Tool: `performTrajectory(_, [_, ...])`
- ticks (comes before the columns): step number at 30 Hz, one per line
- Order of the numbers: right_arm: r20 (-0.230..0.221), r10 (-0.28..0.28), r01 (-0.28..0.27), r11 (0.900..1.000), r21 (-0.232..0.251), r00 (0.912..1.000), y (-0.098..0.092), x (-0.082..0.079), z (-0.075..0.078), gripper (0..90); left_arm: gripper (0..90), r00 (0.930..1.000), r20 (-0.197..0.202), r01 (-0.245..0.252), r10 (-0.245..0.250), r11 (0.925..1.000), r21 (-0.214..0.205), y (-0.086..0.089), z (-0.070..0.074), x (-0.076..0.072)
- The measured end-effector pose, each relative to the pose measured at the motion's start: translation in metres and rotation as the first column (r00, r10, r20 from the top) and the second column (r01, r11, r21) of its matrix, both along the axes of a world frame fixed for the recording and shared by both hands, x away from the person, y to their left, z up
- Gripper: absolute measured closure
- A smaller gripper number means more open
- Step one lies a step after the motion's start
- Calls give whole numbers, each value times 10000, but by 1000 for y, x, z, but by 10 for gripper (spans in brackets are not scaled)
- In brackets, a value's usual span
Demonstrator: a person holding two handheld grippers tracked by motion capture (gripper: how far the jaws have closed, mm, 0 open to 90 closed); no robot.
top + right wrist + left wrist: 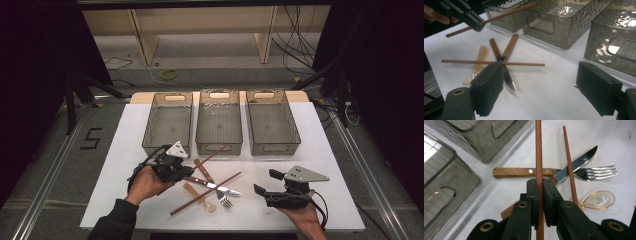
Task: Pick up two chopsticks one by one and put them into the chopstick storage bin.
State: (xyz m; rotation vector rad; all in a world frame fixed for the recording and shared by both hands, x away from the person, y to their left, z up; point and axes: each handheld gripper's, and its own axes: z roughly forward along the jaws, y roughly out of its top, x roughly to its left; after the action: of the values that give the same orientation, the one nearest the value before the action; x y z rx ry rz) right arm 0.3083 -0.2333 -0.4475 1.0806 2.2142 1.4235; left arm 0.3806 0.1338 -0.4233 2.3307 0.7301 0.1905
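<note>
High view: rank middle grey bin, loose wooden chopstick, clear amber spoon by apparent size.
1. Middle grey translucent plastic bin, largest.
2. Loose reddish wooden chopstick on the white table.
3. Clear amber plastic spoon, smallest, partly under the chopstick.

Hidden and cut-off parts among the cutlery and the grippers

In the left gripper view, the left gripper (539,202) covers the middle of the held chopstick (538,150), whose top end runs off the picture's upper edge; its jaws also hide the near end of the second chopstick (569,162) and the handle of the clear spoon (599,200). In the right gripper view, the right gripper (544,87) has one jaw hiding part of the knife (507,77), and the fork cannot be made out there.
</note>
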Motion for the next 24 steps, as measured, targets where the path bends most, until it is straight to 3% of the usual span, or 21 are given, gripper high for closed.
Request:
performTrajectory(5, [4,-3,3,10000,30,10000,0,0,0,227,842,9991,75,-416,419,9984,-389,11,4,3])
performTrajectory(11, [-31,-4,4,10000,37,10000,0,0,0,227,843,9969,191,-745,757,9956,-566,20,8,5])
performTrajectory(24, [-38,-116,116,9998,129,9999,-3,1,1,227,842,9871,533,-1442,1512,9825,-1175,40,22,12])
